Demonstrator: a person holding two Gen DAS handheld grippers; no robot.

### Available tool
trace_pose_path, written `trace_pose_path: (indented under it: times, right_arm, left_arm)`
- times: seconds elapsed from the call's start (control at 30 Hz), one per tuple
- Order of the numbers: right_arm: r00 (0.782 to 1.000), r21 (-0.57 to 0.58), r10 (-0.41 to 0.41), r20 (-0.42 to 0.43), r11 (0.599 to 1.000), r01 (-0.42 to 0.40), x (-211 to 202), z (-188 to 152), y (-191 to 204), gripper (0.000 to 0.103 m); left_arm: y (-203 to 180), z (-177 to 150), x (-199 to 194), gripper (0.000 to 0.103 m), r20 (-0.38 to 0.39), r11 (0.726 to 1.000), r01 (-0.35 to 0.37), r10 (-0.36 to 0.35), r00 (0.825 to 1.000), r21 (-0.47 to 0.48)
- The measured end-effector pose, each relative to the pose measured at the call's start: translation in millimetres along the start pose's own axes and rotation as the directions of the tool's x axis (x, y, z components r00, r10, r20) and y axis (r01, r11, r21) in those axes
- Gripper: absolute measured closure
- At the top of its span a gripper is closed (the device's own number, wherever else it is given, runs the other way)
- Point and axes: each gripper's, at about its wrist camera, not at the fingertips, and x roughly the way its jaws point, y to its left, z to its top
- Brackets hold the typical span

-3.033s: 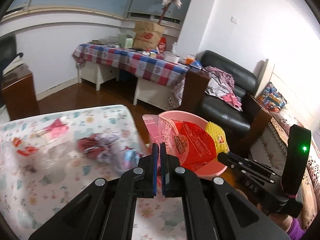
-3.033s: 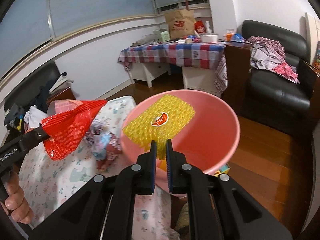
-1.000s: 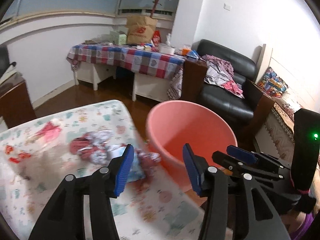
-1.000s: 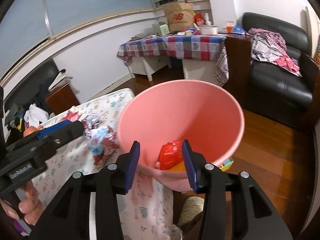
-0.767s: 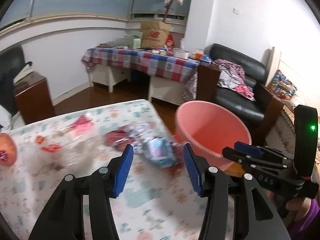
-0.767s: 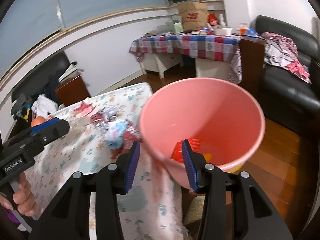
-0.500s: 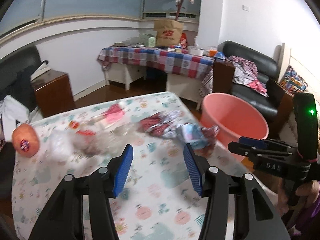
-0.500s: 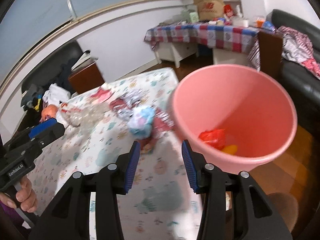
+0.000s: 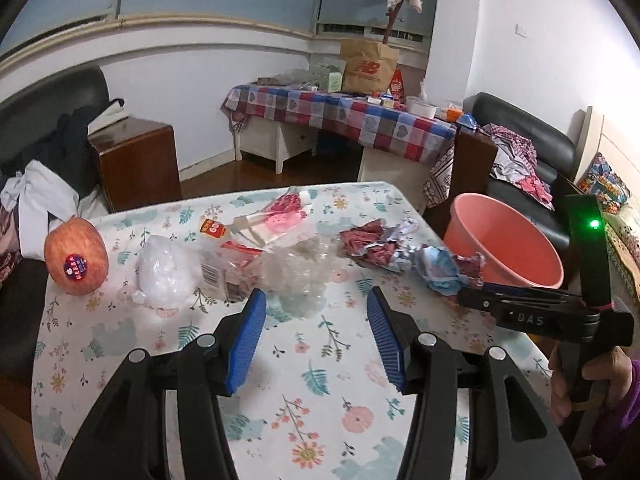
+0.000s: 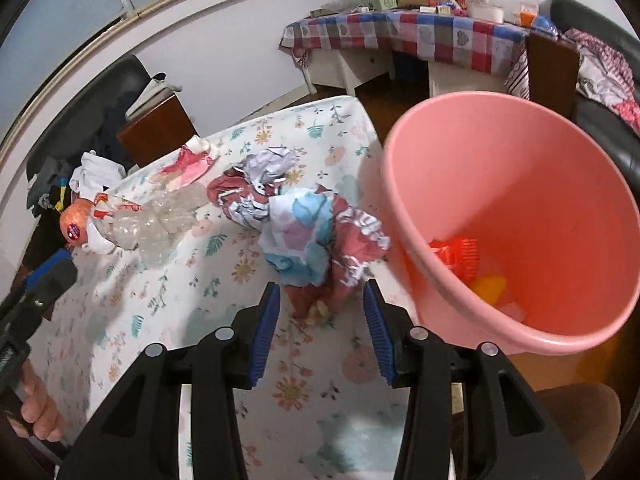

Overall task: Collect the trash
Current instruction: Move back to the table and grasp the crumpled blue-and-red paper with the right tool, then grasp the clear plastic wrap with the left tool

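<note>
Pink bucket beside crumpled wrappers, both grippers (left, right) spread, empty

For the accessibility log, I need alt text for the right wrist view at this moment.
The right gripper, fingers open and empty, points down at a crumpled blue and red wrapper on a floral tablecloth. Beside the table edge sits a pink bucket holding red and yellow trash.

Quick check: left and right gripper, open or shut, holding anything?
Left gripper: open, empty, above the crumpled clear plastic wrap.
Right gripper: open, empty, just short of the crumpled blue-and-red wrapper.
</note>
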Motion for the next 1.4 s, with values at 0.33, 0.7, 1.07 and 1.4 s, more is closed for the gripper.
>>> trace_pose_path:
  times: [0.33, 0.7, 1.07, 1.4]
  right_arm:
    - [1.000, 0.023, 0.012, -0.016, 1.000, -0.011, 16, 6, 5, 0.067]
    - [0.997, -0.061, 0.075, 0.014, 0.995, -0.074, -6, -7, 17, 0.091]
    - [0.995, -0.055, 0.101, 0.018, 0.993, -0.100, -14, -21, 13, 0.091]
    - [0.994, -0.072, 0.098, 0.048, 0.993, -0.094, -19, -24, 15, 0.091]
  left_arm:
    - [16, 27, 26, 0.052, -0.014, 0.992, 0.081, -0.083, 0.996, -0.101]
    - [4, 44, 75, 0.051, -0.098, 0.996, 0.002, 0.006, 0.995, 0.088]
    - [32, 15, 72, 0.062, -0.179, 1.000, 0.011, -0.007, 0.984, 0.019]
    - [25, 2, 54, 0.103, -0.162, 0.999, 0.046, -0.043, 0.986, 0.016]
